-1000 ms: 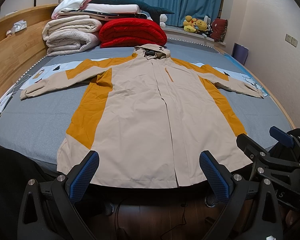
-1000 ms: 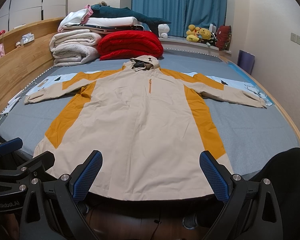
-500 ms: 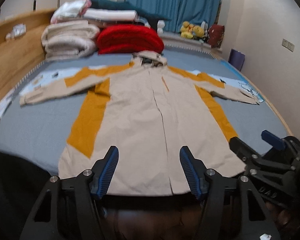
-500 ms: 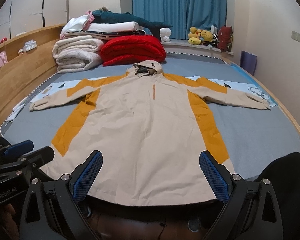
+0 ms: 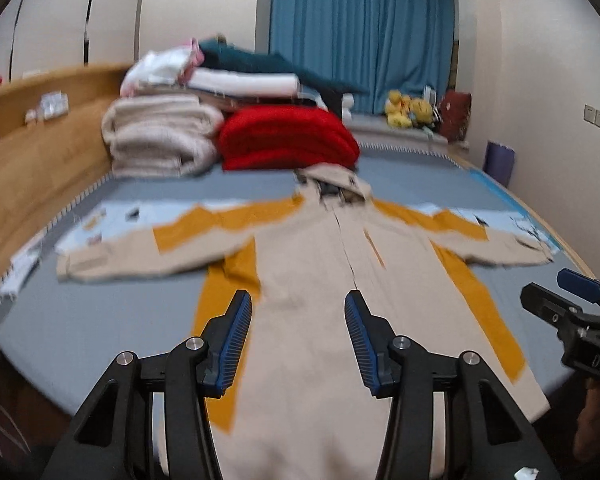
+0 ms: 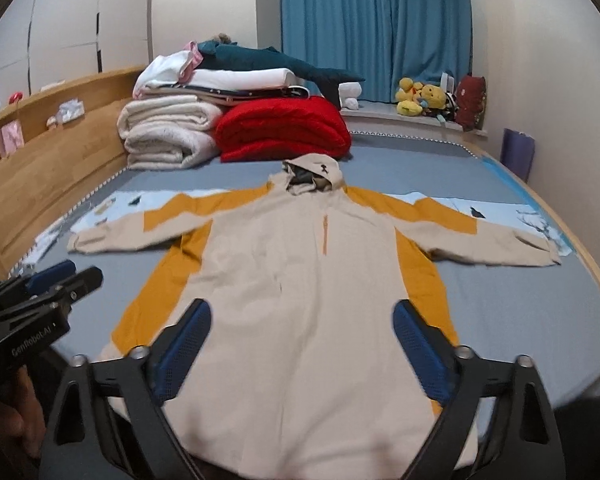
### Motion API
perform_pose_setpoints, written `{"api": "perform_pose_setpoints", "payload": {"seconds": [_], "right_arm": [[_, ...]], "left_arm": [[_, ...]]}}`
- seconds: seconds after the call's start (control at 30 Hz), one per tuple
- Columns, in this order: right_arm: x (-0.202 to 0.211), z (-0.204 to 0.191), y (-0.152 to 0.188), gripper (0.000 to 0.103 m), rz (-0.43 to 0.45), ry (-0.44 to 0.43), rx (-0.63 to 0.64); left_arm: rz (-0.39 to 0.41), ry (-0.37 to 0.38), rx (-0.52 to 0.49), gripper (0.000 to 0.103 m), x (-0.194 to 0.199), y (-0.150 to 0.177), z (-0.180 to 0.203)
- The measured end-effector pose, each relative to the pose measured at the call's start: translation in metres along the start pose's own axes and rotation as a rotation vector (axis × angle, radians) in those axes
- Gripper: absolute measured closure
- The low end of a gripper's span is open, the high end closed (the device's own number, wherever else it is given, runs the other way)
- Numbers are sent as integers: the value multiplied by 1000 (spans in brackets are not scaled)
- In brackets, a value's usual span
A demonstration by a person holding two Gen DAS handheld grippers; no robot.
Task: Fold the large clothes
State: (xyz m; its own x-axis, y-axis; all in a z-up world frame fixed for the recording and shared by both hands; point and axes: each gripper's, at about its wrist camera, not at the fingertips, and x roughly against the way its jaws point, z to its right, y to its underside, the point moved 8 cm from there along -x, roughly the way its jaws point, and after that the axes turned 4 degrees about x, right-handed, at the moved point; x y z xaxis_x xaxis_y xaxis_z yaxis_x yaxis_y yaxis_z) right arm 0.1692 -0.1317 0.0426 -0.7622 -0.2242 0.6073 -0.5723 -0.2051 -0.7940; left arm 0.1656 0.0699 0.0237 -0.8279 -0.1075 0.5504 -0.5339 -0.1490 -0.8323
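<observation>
Coat (image 6: 300, 280), beige with orange panels, lies spread flat on the grey bed (image 6: 520, 312), filling the frame's middle. Left gripper (image 5: 298, 340) hangs above its lower half, jaws closing with nothing between them. Right gripper (image 6: 302, 354) hovers over the hem, jaws wide but narrowing, also empty.

Jacket hem (image 6: 312, 452): the near edge runs behind the right gripper's (image 6: 302, 346) frame at 6 o'clock, so its line cannot be followed.
Left wrist view: motion blur smears the folded bedding (image 5: 160, 140) at 10 o'clock and the jacket's left cuff (image 5: 80, 266) (seams unreadable).
Headboard shelf items (image 6: 10, 136): too small to identify, at 9 o'clock.
Hand (image 6: 8, 416): only partly inside the frame, at 8 o'clock, dark.
Lettering (image 5: 598, 368): cut off at 4 o'clock.
</observation>
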Motion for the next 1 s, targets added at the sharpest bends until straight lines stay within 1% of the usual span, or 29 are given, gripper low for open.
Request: {"api": "perform_pose_setpoints", "payload": {"seconds": [0.07,0.1,0.13,0.17,0.23,0.27,0.33,0.37,0.47,0.53,0.57,0.63,0.7,0.73,0.77,0.8,0.83,0.87,0.93,1.0], "right_arm": [[-18,6,-19,26,-3,0,-6],[-25,8,-28,27,0,0,-5],[-33,11,-37,28,4,3,-6],[-40,13,-47,28,9,2,-9],[-57,18,-71,28,28,-9,-15],[-65,21,-82,28,38,-11,-15],[-86,25,-109,28,59,-17,-5],[-94,27,-117,28,63,-20,-4],[-130,27,-150,28,69,-55,0],[-159,25,-169,28,70,-72,33],[-169,23,-174,28,75,-76,49],[-194,20,-180,28,82,-88,70],[-213,21,-173,28,92,-110,66],[-224,21,-163,29,71,-106,61],[-241,22,-156,39,14,-110,50],[-254,21,-151,44,-31,-137,34],[-263,20,-148,47,-58,-154,22],[-270,20,-148,47,-68,-152,22],[-279,22,-151,47,-51,-129,50],[-287,23,-149,47,-54,-118,65]], "left_arm": [[1,-8,-28,58,-16,-17,-7],[2,-15,-25,58,-28,-27,-15],[2,-18,-20,58,-36,-34,-20],[-16,-43,-42,58,-49,-41,-28],[-57,-57,-23,58,-78,-52,-49],[-78,-85,-33,58,-89,-54,-57],[-117,-120,-21,65,-117,-58,-81],[-131,-136,-2,67,-133,-61,-96],[-170,-199,73,68,-178,-55,-147],[-188,-222,130,68,-198,-49,-176],[-206,-255,152,68,-205,-45,-196],[-230,-288,209,68,-220,-34,-229],[-265,-350,250,68,-232,-16,-267],[-274,-363,274,68,-240,-12,-281],[-281,-385,286,68,-244,-8,-297],[-280,-403,289,68,-247,-5,-310],[-280,-416,296,68,-250,-4,-320],[-284,-434,312,68,-252,0,-334],[-286,-461,365,68,-255,5,-358],[-282,-472,421,68,-267,10,-380]]}}
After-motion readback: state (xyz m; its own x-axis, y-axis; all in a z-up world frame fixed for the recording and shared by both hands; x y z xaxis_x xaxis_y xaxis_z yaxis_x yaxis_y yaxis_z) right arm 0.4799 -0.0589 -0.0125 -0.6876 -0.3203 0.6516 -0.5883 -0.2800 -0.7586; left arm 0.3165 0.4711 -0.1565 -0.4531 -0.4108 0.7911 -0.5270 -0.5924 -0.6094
